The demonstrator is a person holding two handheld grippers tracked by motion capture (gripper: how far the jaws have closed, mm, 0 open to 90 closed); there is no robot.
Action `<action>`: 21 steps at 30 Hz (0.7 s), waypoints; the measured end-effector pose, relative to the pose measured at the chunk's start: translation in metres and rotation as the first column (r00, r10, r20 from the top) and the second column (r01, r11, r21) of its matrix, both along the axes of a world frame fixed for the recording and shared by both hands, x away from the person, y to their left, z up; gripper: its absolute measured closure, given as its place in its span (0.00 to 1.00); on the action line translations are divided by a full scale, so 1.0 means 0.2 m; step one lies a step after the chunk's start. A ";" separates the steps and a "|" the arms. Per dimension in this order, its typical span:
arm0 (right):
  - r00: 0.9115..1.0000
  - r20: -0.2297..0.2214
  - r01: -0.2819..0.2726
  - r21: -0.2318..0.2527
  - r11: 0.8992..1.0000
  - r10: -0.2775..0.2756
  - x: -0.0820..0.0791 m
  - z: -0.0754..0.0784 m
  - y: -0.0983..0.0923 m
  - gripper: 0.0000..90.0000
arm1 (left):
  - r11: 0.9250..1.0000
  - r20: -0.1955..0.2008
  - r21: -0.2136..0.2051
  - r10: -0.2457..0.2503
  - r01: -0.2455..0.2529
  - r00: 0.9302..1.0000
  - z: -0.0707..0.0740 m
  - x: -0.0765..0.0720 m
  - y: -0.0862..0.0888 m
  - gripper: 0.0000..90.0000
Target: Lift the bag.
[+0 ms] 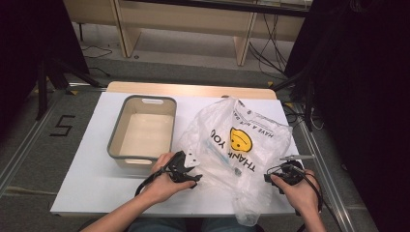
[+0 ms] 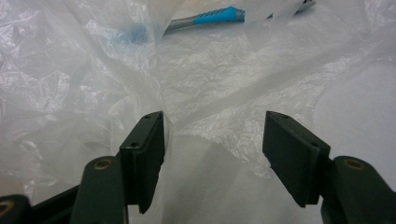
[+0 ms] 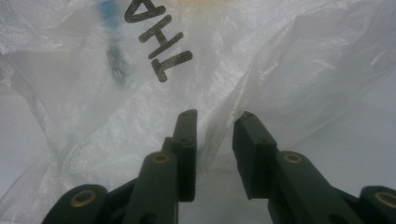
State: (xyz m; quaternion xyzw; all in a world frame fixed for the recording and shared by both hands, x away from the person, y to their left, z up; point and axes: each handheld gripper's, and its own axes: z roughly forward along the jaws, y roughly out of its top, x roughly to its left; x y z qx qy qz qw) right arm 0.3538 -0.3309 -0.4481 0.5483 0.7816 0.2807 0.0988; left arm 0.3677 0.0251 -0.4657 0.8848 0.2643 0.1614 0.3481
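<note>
- The left tongs [image 2: 215,158] are nearest in the left gripper view: the two black jaws stand wide apart, and a fold of the plastic bag [image 2: 93,93] lies against the inner face of the left jaw, but nothing is pinched between them.
- In the right gripper view, the right tongs [image 3: 215,154] have a narrow gap between the jaws. A ridge of the bag film rises in this gap; I cannot tell if the jaws press on it.
- In the high view, the person's left hand [image 1: 162,181] comes from the bottom edge, the forearm going up and to the right, and it holds the left tongs [image 1: 191,169] at the left edge of the plastic bag [image 1: 241,159].
- The right hand [image 1: 300,193] holds the right tongs [image 1: 270,176] at the right lower edge of the bag, pointing to the left into it.
- The bag is thin and half transparent, with a yellow smiling face and black letters, and it lies crumpled on the white bench [image 1: 87,183], its lower end hanging over the near edge of the bench.
- Inside the bag a toothbrush [image 2: 210,17] with a grey and blue handle is seen through the opening.
- Left of the bag, just beside it, stands a grey bin [image 1: 142,130], with a pale inside and nothing in it.
</note>
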 end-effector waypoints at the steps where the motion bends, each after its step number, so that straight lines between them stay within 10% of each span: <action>1: 1.000 0.000 -0.002 -0.003 1.000 0.002 0.00 0.00 0.00 0.82 | 1.000 0.000 0.000 0.000 0.000 1.000 0.00 0.00 0.00 0.43; 8: 1.000 -0.014 -0.019 -0.033 0.999 0.018 0.00 -0.02 0.00 0.99 | 1.000 0.006 -0.002 0.000 0.000 1.000 0.00 0.00 0.00 0.43; 21: 0.997 0.067 0.058 -0.158 0.986 -0.048 0.11 -0.02 -0.14 1.00 | 1.000 0.035 -0.030 -0.007 0.008 0.999 0.07 -0.02 -0.01 0.42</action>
